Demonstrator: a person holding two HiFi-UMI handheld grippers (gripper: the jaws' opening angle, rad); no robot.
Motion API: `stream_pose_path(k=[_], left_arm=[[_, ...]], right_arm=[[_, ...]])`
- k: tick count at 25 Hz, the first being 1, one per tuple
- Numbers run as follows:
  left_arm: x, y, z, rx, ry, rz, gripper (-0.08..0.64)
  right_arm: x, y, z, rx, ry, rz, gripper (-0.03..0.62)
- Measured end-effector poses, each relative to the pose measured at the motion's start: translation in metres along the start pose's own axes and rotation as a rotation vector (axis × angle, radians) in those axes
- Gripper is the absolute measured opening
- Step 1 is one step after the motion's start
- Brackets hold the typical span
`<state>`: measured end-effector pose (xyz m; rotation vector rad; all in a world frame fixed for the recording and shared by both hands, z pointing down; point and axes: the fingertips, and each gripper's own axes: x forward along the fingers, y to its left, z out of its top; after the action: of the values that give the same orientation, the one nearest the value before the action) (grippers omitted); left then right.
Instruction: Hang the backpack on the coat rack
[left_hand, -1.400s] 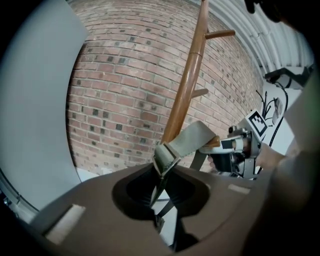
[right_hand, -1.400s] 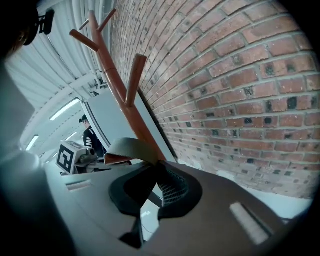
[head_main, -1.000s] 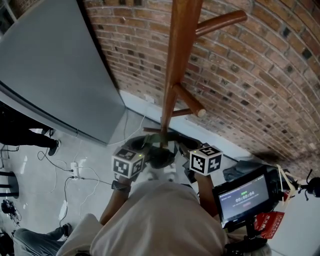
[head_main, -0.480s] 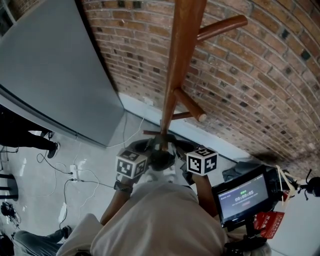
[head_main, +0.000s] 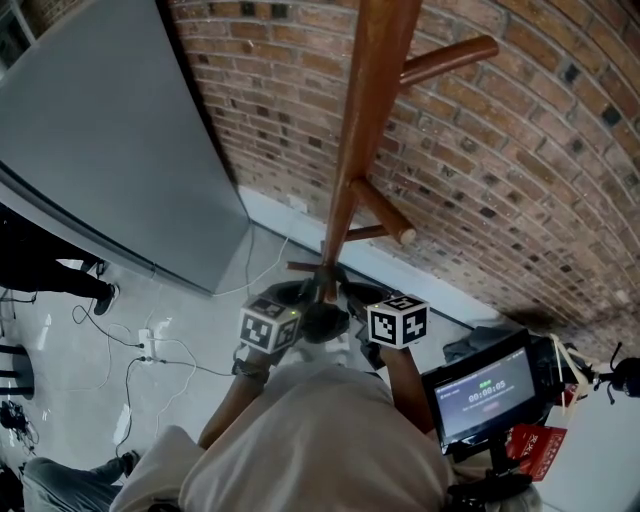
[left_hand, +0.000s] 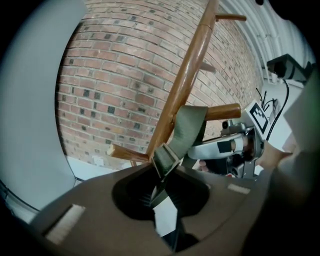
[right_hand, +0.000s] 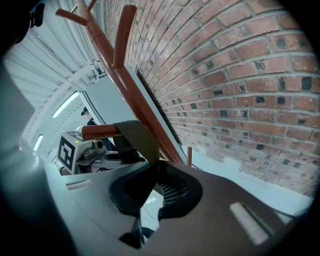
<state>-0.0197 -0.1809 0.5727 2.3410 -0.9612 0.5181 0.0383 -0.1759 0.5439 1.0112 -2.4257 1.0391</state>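
The wooden coat rack stands before the brick wall, with slanted pegs up its pole. An olive-green backpack strap with a buckle lies over a low peg and runs down into my left gripper, which is shut on it. In the right gripper view the same strap drapes over the peg and enters my right gripper, also shut on it. From the head view, the dark backpack shows between the two marker cubes, mostly hidden by them and by my body.
A brick wall runs behind the rack and a grey panel leans at the left. Cables and a power strip lie on the floor. A monitor on a stand is at my right, and a person's legs show at the far left.
Both marker cubes have drawn slightly closer together toward the rack's pole and sunk a little. The strap stays gripped in both.
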Motion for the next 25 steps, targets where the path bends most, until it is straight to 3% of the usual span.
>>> stream_pose_path(k=[12, 21, 25], left_arm=[[0.016, -0.001, -0.004, 0.019, 0.023, -0.035, 0.037], [0.027, -0.004, -0.003, 0.017, 0.018, -0.065, 0.038], [0.032, -0.012, -0.001, 0.051, 0.004, -0.092, 0.037]], right_arm=[[0.016, -0.004, -0.004, 0.009, 0.005, 0.025, 0.026], [0.024, -0.006, -0.001, 0.023, -0.048, 0.044, 0.046], [0.024, -0.007, -0.001, 0.029, -0.066, 0.035, 0.055]])
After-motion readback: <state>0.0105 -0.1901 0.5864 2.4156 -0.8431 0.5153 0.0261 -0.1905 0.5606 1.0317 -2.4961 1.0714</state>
